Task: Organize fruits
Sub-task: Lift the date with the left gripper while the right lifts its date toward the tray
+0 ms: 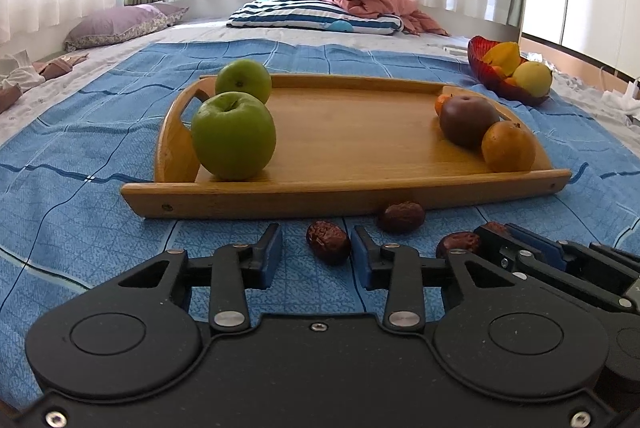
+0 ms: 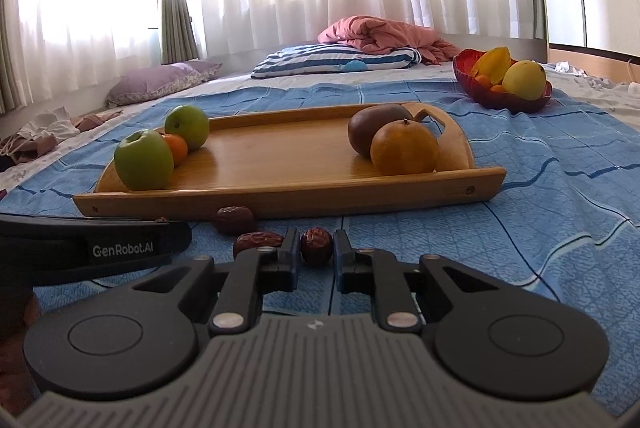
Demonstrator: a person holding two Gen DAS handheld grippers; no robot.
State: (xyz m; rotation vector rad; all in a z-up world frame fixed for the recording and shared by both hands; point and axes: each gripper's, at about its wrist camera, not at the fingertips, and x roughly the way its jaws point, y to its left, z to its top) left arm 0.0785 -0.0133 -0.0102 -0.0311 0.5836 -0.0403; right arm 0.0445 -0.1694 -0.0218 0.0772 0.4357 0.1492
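— Where do the grippers sit against the wooden tray (image 1: 344, 188)?

— Both low on the blue cloth (image 1: 80, 228), just short of its near rim. The left gripper (image 1: 316, 254) has its jaws wide, a red date (image 1: 328, 242) lying loose between them. The right gripper (image 2: 317, 254) has narrowed its jaws around another date (image 2: 316, 245); whether they touch it, I cannot tell.

— And on the tray?

— Two green apples (image 1: 233, 136) at its left end, a brown fruit (image 1: 466, 120) and an orange (image 1: 508, 147) at its right end, the middle bare wood. Another date (image 1: 401, 217) lies against the near rim. A red bowl (image 2: 500, 96) of fruit stands beyond the tray's right end.
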